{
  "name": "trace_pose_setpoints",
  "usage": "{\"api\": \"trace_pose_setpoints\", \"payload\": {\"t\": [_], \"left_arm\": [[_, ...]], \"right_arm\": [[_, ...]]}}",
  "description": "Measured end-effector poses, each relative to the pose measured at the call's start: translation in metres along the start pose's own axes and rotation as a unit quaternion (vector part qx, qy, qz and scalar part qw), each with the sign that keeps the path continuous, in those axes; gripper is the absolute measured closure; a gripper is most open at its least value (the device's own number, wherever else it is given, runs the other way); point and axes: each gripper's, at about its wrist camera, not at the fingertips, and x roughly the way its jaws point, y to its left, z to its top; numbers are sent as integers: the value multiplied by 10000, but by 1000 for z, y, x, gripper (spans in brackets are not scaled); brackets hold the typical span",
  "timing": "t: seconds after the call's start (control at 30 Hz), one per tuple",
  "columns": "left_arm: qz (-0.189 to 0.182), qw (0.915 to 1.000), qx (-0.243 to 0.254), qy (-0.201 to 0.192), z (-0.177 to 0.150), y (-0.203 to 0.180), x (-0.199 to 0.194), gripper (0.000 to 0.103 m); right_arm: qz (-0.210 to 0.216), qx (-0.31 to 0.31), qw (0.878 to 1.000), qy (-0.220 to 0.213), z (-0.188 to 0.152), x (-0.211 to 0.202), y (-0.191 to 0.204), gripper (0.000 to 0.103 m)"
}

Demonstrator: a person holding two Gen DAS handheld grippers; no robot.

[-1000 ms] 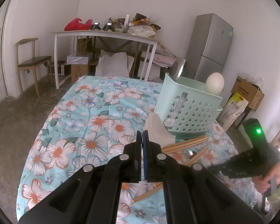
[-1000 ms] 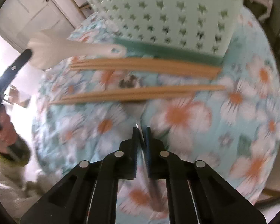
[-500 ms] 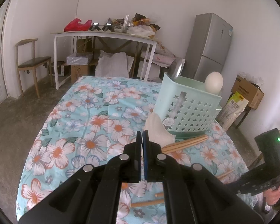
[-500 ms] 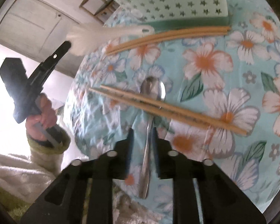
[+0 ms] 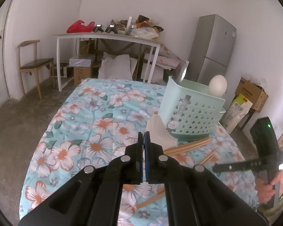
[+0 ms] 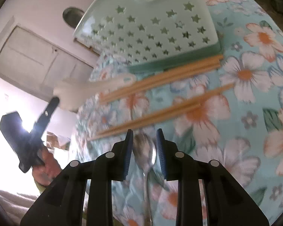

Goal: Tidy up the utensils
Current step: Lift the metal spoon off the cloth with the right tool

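Since half a second ago the right gripper has spread its fingers wider and drawn back along the metal spoon, so the spoon's bowl now sits between the two blue-padded tips instead of lying out ahead of them; the pads do not seem to touch it, though the view is blurred.

The round table under its pale blue floral cloth carries everything. On its far right stands the mint-green plastic basket with star-shaped holes, a white egg-shaped thing at its far rim. Against the basket's near wall leans a white plastic rice paddle, its handle running down to the cloth.

Two bundles of wooden chopsticks lie in front of the basket: one bundle just beside its base, the other nearer, between the first bundle and the spoon.

The left gripper hovers over the table with its fingers pressed together on nothing, the paddle just beyond its tips.
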Motion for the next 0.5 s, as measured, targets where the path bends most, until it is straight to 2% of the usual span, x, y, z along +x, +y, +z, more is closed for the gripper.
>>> {"api": "trace_pose_setpoints", "payload": {"t": [0.07,0.2,0.3,0.33,0.4,0.43,0.5], "left_arm": [[-1,10000,-19,5,0,1,1,102],[-9,10000,-7,2,-1,1,1,102],[-2,10000,-19,14,-1,1,1,102],[9,10000,-21,33,0,1,1,102],[12,10000,-10,34,0,0,1,102],[17,10000,4,27,0,-1,1,102],[23,10000,33,6,0,-2,0,102]], "right_arm": [[-213,-238,9995,48,-9,1,11,69],[-966,-1080,9894,38,-28,7,43,57],[-1609,-1690,9724,12,-38,29,67,55],[-2040,-1902,9603,46,-42,40,72,55],[-2376,-2111,9481,45,-48,51,78,58],[-2391,-2168,9465,25,-50,51,81,66],[-2262,-2126,9505,93,-51,53,83,78]]}}
